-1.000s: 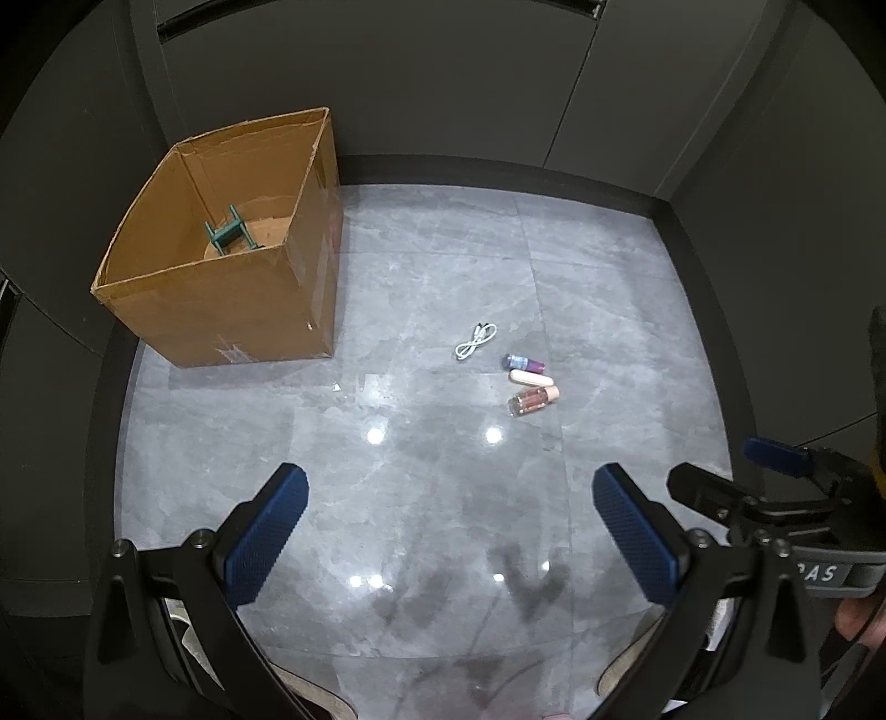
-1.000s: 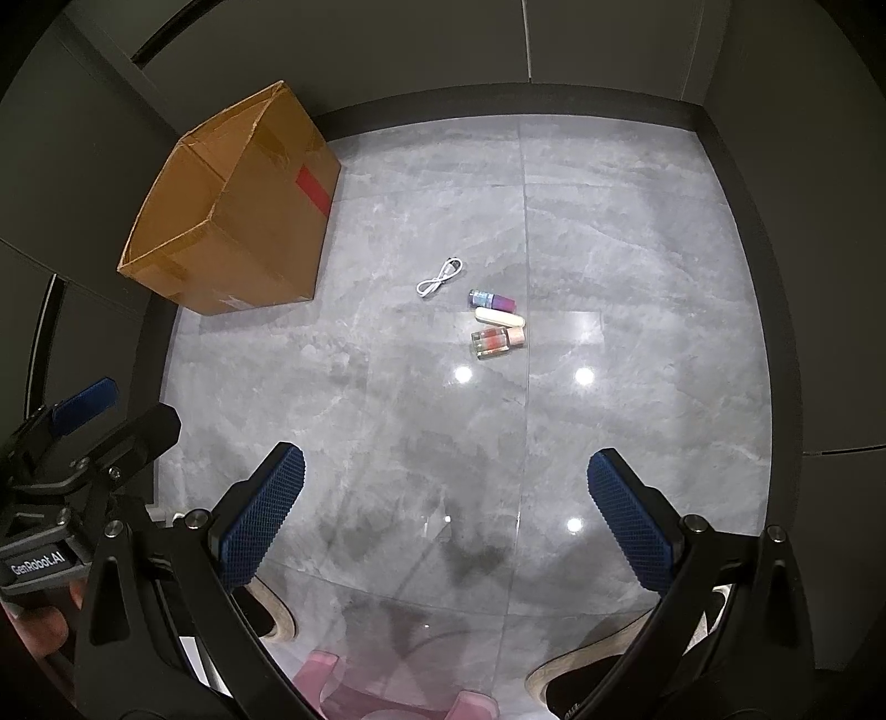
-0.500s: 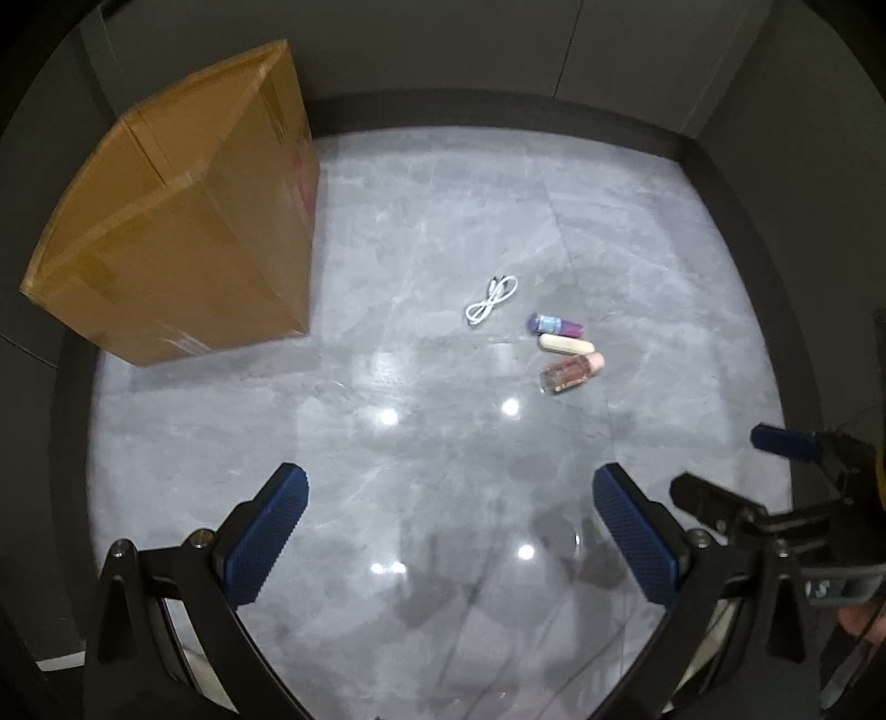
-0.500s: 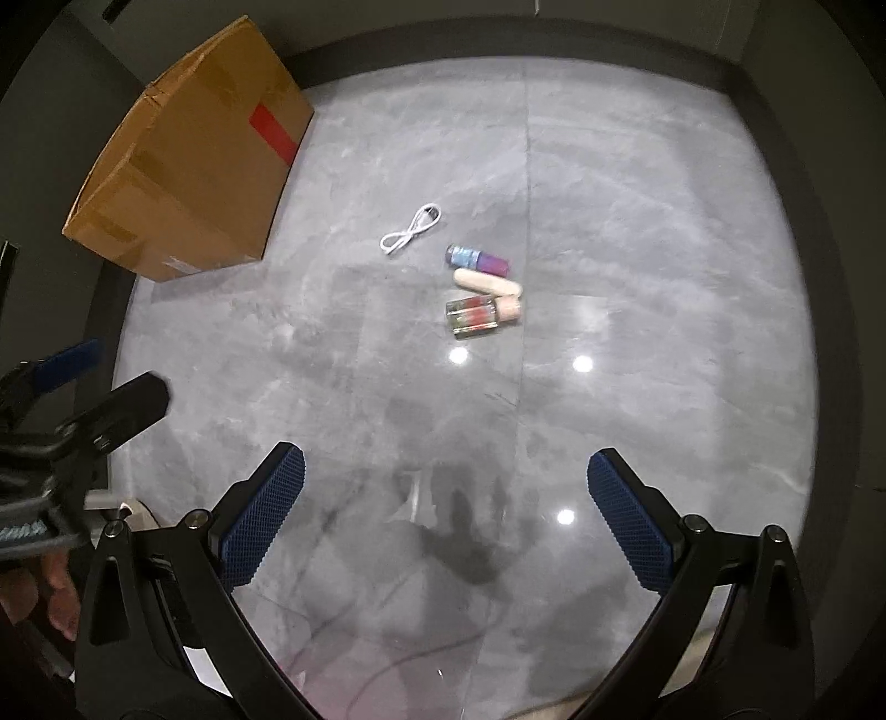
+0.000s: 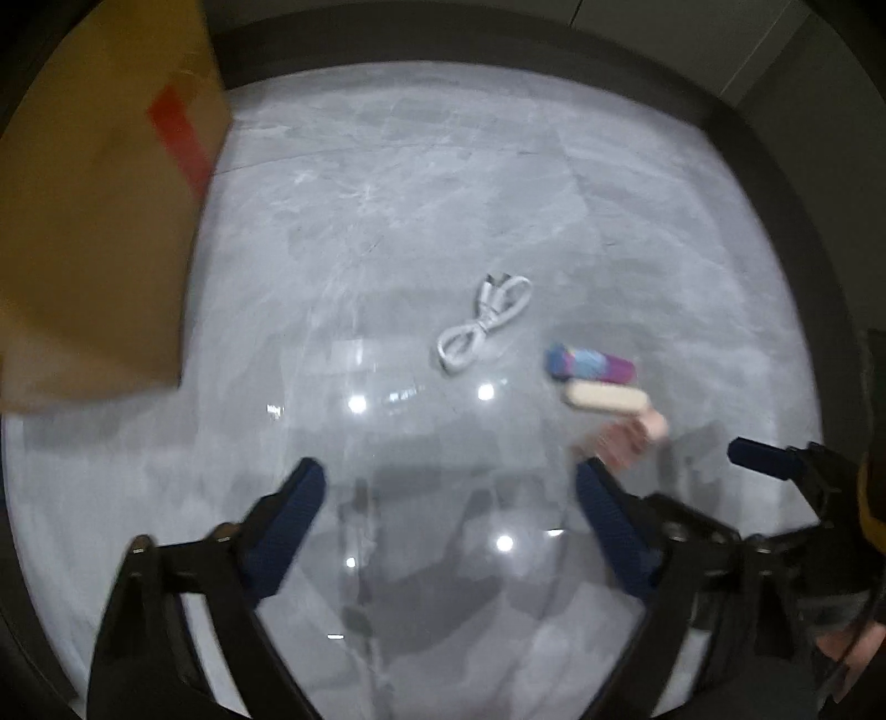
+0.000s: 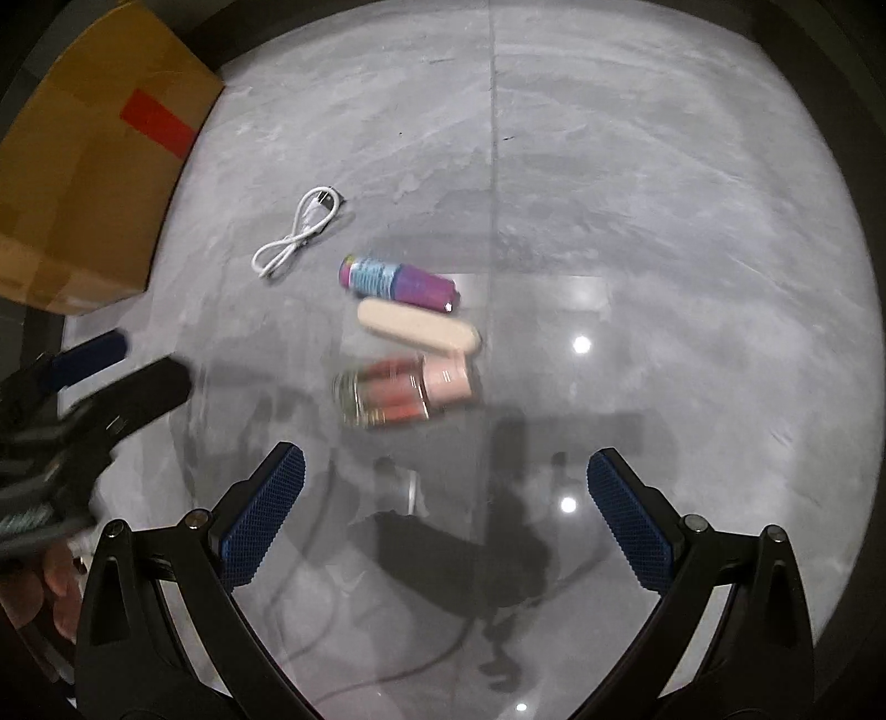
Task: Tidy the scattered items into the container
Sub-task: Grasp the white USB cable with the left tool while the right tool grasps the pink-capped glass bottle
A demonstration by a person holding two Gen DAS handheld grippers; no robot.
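On the grey floor lie a coiled white cable (image 5: pixel 483 323) (image 6: pixel 297 232), a purple-and-blue tube (image 5: pixel 590 363) (image 6: pixel 398 281), a cream oblong piece (image 5: pixel 604 396) (image 6: pixel 418 325) and a clear bottle with a pink cap (image 5: pixel 626 440) (image 6: pixel 404 390). The cardboard box (image 5: pixel 94 232) (image 6: pixel 83 166) stands to the left, only its outer sides showing. My left gripper (image 5: pixel 448 487) is open and empty, low above the floor short of the cable. My right gripper (image 6: pixel 443 476) is open and empty, just short of the bottle.
Dark walls and a dark skirting (image 5: pixel 498 44) close the floor at the back and right. Each gripper shows at the edge of the other's view: the right one (image 5: pixel 775 465), the left one (image 6: pixel 99 382). A thin cord (image 6: pixel 387 664) trails on the floor near me.
Both grippers have come down and forward toward the items, which now look much larger. The box has slid to the left edge, its inside out of sight. Both stay open.
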